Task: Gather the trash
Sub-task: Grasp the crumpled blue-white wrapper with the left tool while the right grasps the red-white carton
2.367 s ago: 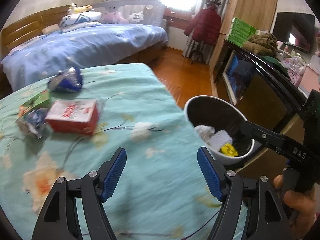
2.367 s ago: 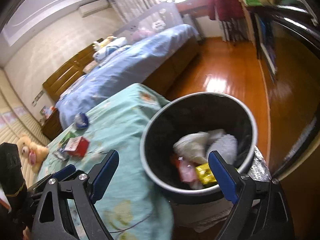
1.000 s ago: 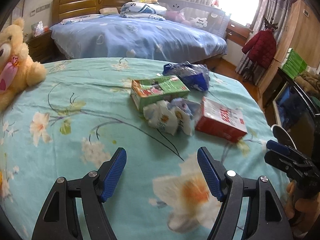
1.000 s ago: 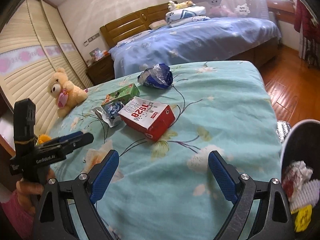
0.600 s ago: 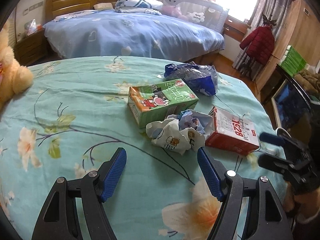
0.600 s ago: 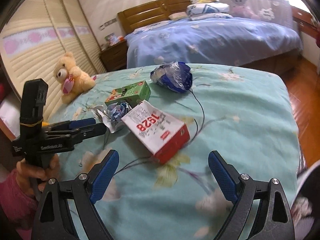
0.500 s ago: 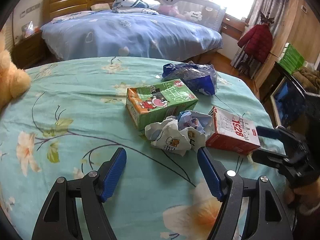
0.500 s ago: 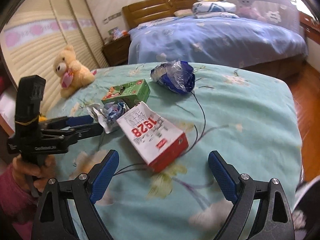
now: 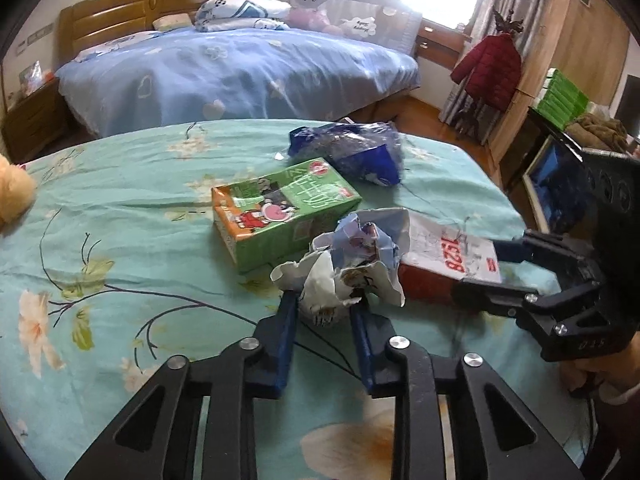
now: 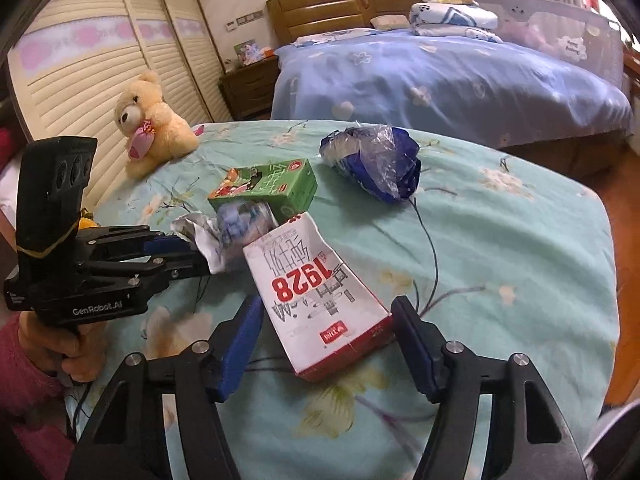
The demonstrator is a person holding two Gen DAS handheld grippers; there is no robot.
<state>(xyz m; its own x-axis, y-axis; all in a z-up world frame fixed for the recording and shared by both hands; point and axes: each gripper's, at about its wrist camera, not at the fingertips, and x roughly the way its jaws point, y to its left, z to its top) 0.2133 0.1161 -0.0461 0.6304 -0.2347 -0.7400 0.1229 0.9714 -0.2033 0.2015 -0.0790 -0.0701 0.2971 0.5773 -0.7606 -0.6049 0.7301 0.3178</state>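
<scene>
On the teal floral bedspread (image 9: 120,208) lie a crumpled white and blue wrapper (image 9: 352,264), a green carton (image 9: 280,216), a red and white box marked 1928 (image 9: 444,268) and a crumpled blue bag (image 9: 352,152). My left gripper (image 9: 324,316) is shut on the near end of the crumpled wrapper. My right gripper (image 10: 328,344) straddles the near end of the red and white box (image 10: 320,300), jaws part closed, its pads close to the box sides; contact is unclear. The left gripper also shows in the right wrist view (image 10: 188,256), at the wrapper (image 10: 232,232).
A teddy bear (image 10: 148,120) sits at the bed's far left edge. A second bed with blue covers (image 9: 240,68) stands behind. Wood floor (image 10: 624,208) lies past the right edge. A red jacket on a stand (image 9: 492,68) and a wardrobe (image 9: 576,36) stand at the right.
Both grippers moved forward onto the trash. The left jaws closed on the crumpled wrapper. The right jaws narrowed around the red and white box.
</scene>
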